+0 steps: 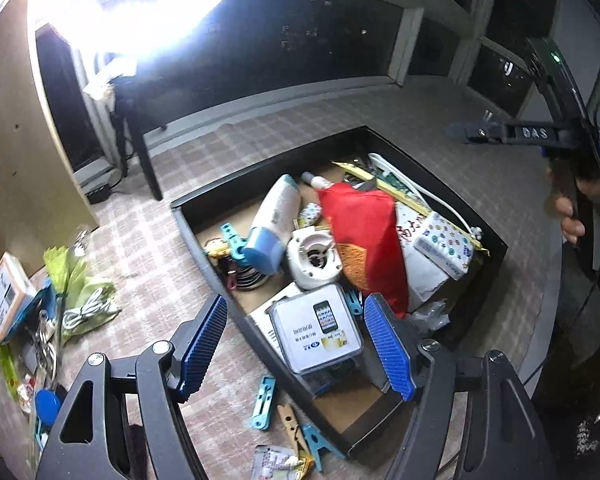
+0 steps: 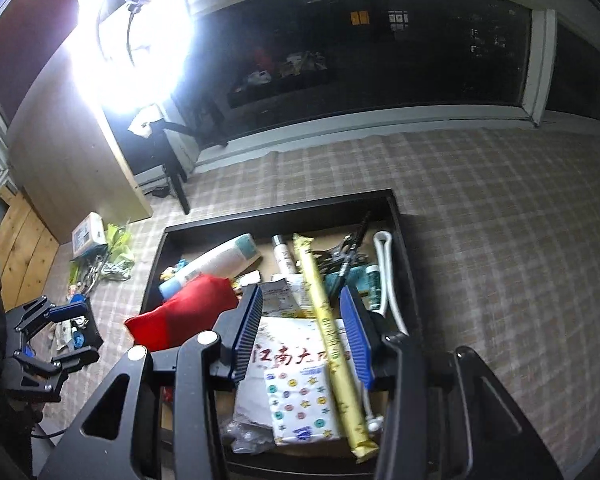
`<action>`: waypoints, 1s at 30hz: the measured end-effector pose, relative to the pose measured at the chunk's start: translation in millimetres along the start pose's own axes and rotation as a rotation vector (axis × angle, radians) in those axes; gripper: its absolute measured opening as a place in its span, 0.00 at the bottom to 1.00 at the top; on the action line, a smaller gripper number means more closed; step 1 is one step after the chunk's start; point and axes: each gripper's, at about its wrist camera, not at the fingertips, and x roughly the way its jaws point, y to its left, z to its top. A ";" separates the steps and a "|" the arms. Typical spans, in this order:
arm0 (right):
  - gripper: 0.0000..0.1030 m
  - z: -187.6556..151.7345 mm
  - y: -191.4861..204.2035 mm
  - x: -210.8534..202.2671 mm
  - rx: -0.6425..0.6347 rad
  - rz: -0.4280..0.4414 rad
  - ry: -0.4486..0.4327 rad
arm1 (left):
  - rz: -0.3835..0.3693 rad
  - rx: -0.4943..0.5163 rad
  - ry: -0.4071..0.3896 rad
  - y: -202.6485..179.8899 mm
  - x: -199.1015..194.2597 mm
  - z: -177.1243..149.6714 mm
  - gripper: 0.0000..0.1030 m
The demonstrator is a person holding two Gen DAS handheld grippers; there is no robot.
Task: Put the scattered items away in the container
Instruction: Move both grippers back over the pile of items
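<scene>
Your black tray sits crammed.
Blue clips and a wooden peg lie scattered just outside it.

Both wrist views look steeply down from close above; they share the black tray on the checked tabletop.

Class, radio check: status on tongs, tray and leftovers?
Left tongs open, empty, over tray. Right tongs open, empty. Clothespins and cable outside tray.
</scene>
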 end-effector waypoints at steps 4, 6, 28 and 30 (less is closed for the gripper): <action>0.39 -4.5 20.1 -0.7 -0.031 0.027 0.000 | 0.013 -0.027 -0.002 12.2 -6.5 -8.5 0.66; 0.39 -5.5 30.3 -0.7 -0.044 0.042 0.002 | 0.018 -0.042 -0.005 18.8 -11.1 -13.9 0.66; 0.39 -51.4 270.2 48.0 -0.422 0.290 0.137 | 0.238 -0.260 0.025 194.8 -104.9 -134.5 0.65; 0.39 -60.6 302.2 58.1 -0.486 0.297 0.166 | 0.259 -0.306 0.034 218.4 -113.2 -152.9 0.65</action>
